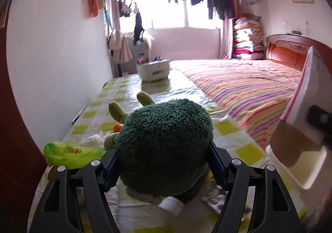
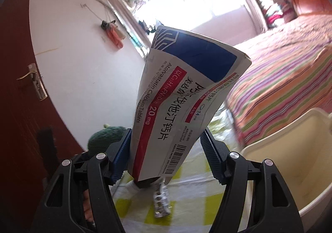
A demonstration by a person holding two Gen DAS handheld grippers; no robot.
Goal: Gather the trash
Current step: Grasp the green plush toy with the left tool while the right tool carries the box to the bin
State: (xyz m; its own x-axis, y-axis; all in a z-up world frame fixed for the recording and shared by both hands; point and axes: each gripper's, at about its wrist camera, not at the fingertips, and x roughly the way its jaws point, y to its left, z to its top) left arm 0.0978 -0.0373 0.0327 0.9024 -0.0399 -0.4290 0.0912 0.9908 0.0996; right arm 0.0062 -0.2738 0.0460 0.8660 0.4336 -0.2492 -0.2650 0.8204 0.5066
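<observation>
My left gripper (image 1: 164,162) is shut on a dark green plush toy (image 1: 166,145) with light green horns, held over the checked table. My right gripper (image 2: 166,150) is shut on a crumpled white, blue and red medicine box (image 2: 182,96), held upright above the table. That box also shows at the right edge of the left wrist view (image 1: 305,85), over a cream plastic bin (image 1: 311,168). The bin lies low right in the right wrist view (image 2: 290,170). A green snack wrapper (image 1: 70,153) lies on the table at left. A silver blister strip (image 2: 161,201) lies below the box.
The table (image 1: 116,96) has a yellow-checked glossy cover and a white pot of small items (image 1: 153,69) at its far end. A bed with a striped cover (image 1: 249,87) runs along the right. A dark red door (image 2: 20,108) stands at left. Laundry hangs by the window.
</observation>
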